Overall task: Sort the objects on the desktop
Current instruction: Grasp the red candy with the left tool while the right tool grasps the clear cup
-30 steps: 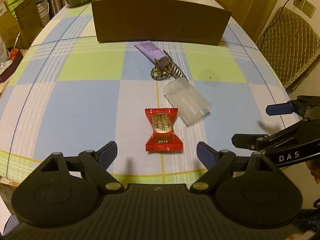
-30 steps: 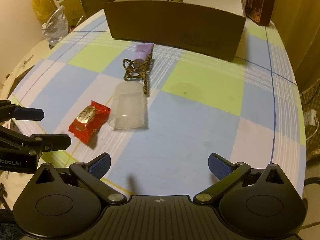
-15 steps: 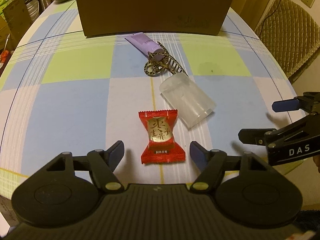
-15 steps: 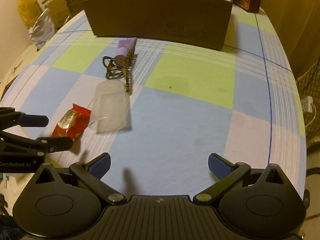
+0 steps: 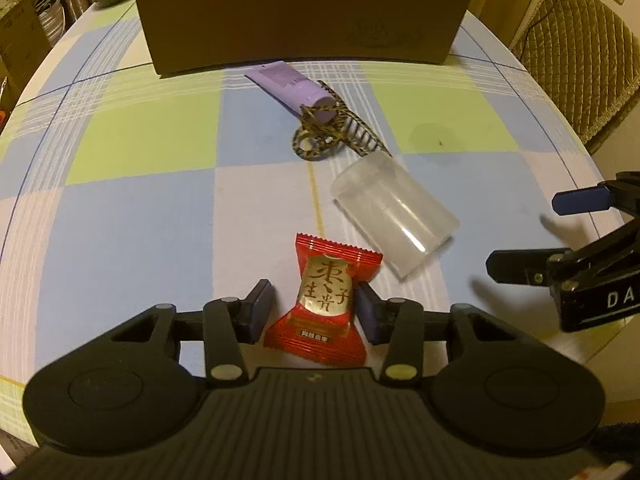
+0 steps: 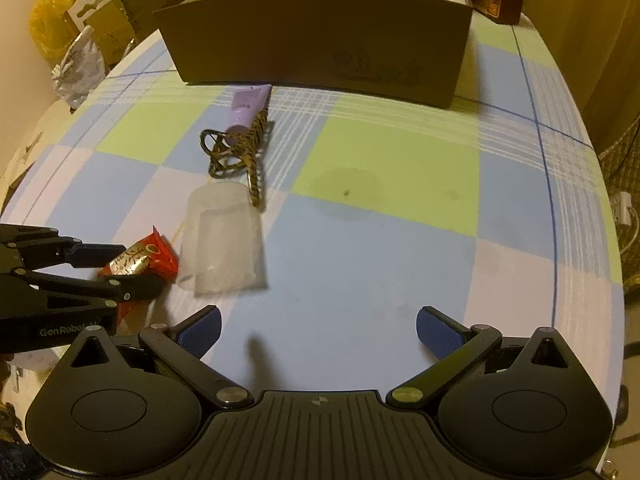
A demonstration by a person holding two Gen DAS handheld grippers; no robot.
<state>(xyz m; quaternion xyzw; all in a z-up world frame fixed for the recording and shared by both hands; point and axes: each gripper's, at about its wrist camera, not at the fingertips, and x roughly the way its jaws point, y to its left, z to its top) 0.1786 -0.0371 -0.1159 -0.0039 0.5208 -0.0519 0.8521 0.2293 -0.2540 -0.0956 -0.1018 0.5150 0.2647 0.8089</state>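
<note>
I have the left gripper [image 5: 315,305] set astride the red foil-wrapped candy with gold lettering [image 5: 322,302]. Its jaws stand narrowed on either side of the wrapper's middle: the right pad appears to touch the foil, and a thin gap shows at the left pad, so I judge the pinch not yet complete. Half a second ago these jaws were spread wide and stood short of the candy; since then they have advanced over it and closed in. In my judgement the first pick of the sort is under way, and the remaining move is to finish closing before lifting.

The candy lies flat on the checked blue, green and white tablecloth [image 5: 132,216] near the front edge. Just beside it, up and to the right, lies the translucent plastic cup [image 5: 394,216] on its side. Beyond the cup lies the leopard-patterned hair clip [image 5: 332,136], touching the cap end of the lilac squeeze tube [image 5: 288,86]. The brown cardboard box [image 5: 304,20] stands behind the tube and is the likely destination.

The right gripper [image 6: 318,328] hovers over bare cloth with its jaws spread wide and nothing between them.

Count: one candy, one cup, one hair clip, one tube and one box. Four loose items remain outside the box.
</note>
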